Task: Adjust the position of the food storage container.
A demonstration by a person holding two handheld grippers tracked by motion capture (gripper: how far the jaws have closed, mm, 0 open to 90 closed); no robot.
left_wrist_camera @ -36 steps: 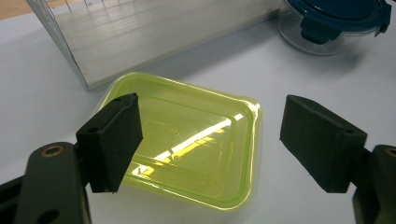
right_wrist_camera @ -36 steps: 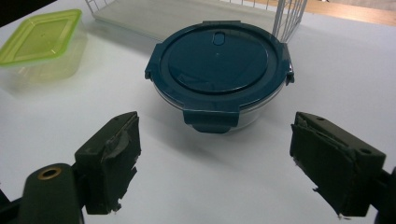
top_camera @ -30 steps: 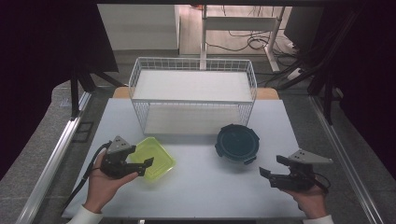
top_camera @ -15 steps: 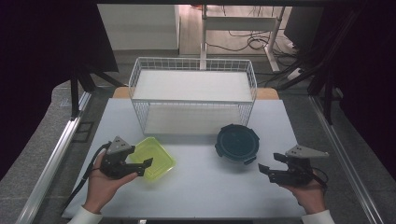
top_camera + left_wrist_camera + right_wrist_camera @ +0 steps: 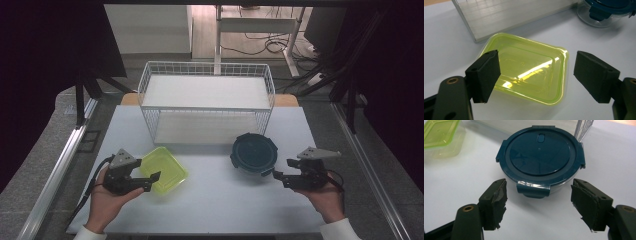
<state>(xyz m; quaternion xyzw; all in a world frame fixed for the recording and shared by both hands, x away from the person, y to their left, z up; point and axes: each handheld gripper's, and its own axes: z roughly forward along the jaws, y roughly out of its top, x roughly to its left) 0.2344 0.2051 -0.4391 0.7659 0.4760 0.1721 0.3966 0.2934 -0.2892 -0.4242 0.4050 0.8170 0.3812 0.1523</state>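
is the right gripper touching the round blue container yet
Apart. In the right gripper view the right gripper has open jaws short of the round blue container, white table between.

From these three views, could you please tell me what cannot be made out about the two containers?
- Round container, right gripper view: contents hidden by its opaque dark blue lid.
- Same container, left gripper view: cut off by the top edge.
- Green container, right gripper view: cut off at the corner.
- Wire basket, high view: far wall's base hidden behind its shelf.
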